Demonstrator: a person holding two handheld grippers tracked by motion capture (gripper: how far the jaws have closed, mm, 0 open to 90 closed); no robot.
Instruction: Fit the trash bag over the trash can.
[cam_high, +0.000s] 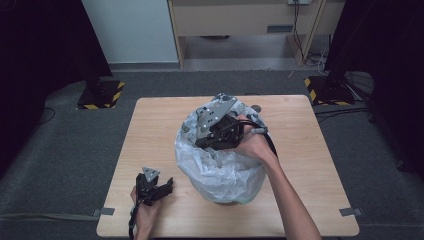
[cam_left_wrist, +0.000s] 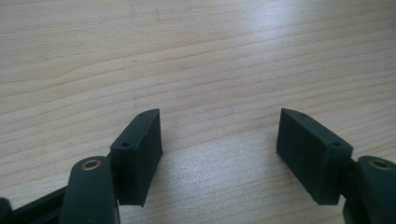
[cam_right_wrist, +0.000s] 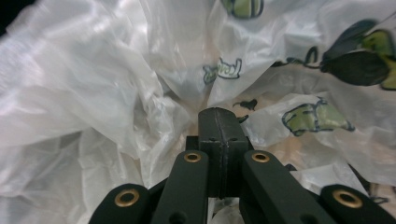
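Observation:
A bin lined with a translucent white plastic bag (cam_high: 220, 170) stands in the middle of the wooden table (cam_high: 150, 130). My right gripper (cam_high: 202, 141) reaches down into the bag's mouth from the right. In the right gripper view its jaws (cam_right_wrist: 219, 116) are shut pad against pad, with nothing seen between them. Crumpled bag film (cam_right_wrist: 116, 93) with green and dark printed figures lies all around them. My left gripper (cam_high: 167, 185) rests low at the table's front left, apart from the bin. Its jaws (cam_left_wrist: 219, 135) are open over bare wood (cam_left_wrist: 187, 56).
Two stands with yellow-and-black striped bases (cam_high: 102, 95) (cam_high: 325, 90) sit on the grey floor beyond the table's far corners. A wooden desk (cam_high: 240, 20) stands at the back. A small dark round mark (cam_high: 256, 107) lies behind the bin. Tape tabs (cam_high: 103, 211) mark the front corners.

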